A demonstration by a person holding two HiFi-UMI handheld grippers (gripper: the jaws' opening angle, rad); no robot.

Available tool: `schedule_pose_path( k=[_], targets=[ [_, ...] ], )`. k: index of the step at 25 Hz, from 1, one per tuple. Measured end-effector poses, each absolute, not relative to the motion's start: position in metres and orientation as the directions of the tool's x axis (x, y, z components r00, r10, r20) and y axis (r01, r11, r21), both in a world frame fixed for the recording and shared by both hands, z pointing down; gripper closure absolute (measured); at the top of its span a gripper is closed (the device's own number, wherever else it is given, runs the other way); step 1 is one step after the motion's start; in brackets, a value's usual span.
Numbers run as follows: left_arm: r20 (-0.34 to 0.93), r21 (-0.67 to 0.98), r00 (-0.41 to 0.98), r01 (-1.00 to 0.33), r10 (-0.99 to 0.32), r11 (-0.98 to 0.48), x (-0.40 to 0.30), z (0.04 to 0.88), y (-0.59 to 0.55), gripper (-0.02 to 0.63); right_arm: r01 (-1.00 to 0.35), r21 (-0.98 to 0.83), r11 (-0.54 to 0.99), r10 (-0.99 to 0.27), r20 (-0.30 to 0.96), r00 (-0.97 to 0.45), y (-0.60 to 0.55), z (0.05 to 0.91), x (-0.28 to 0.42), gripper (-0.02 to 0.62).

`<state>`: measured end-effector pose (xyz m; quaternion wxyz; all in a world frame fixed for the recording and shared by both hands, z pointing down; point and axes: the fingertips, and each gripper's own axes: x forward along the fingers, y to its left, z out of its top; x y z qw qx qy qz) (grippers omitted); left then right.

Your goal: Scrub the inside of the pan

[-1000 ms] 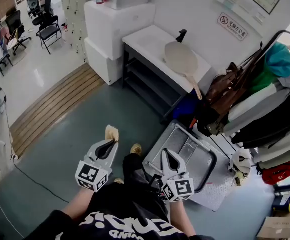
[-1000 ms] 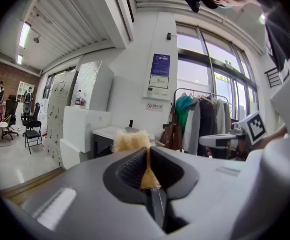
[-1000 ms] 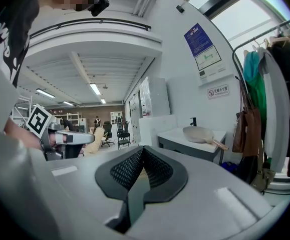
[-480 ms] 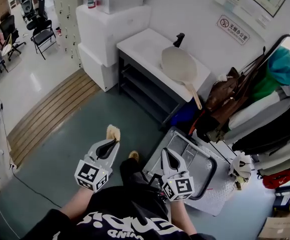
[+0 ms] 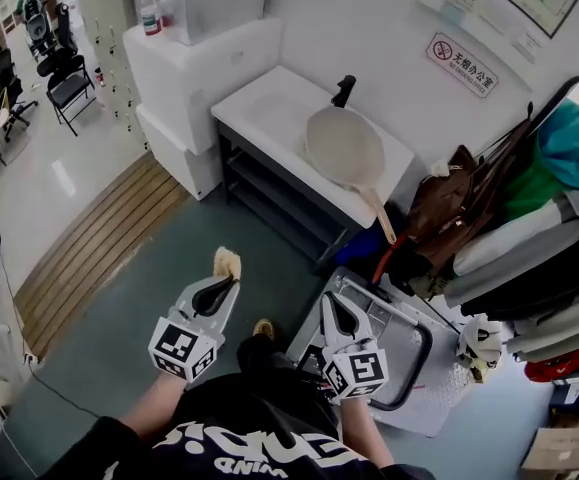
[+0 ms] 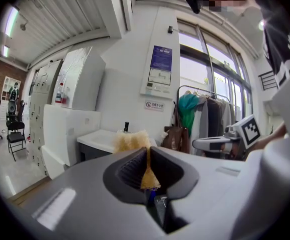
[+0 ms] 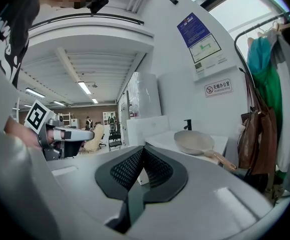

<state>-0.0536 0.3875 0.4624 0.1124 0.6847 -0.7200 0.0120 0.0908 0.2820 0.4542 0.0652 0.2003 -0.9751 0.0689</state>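
A beige pan [image 5: 343, 148] with a wooden handle lies on the white counter [image 5: 259, 103], well ahead of both grippers; it shows too in the right gripper view as the pan [image 7: 195, 142]. My left gripper [image 5: 225, 279] is shut on a yellow sponge [image 5: 227, 262], which sticks out past its tips. In the left gripper view the sponge [image 6: 131, 140] is pinched between the jaws of the left gripper [image 6: 147, 154]. My right gripper [image 5: 330, 304] is shut and holds nothing; its jaws meet in the right gripper [image 7: 142, 151] view. Both grippers are held level over the floor, side by side.
A black tap [image 5: 344, 90] stands behind the pan. Bags and clothes hang on a rack [image 5: 529, 198] at the right. A grey metal tray [image 5: 394, 320] lies on the floor by my right gripper. White boxes [image 5: 194, 58] stand left of the counter.
The counter and pan have come nearer and slid down and left in the head view as the person walks toward them. Both grippers keep their pose; the sponge stays gripped.
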Motion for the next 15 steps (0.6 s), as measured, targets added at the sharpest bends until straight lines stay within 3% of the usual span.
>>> schedule_pose_path(
  k=[15],
  targets=[
    [0.154, 0.129, -0.022, -0.991, -0.988, 0.042, -0.100, 0.453, 0.258, 0.583, -0.449, -0.096, 0.888, -0.436, 0.132, -0.890, 0.156, 0.451, 0.063, 0.586]
  ],
)
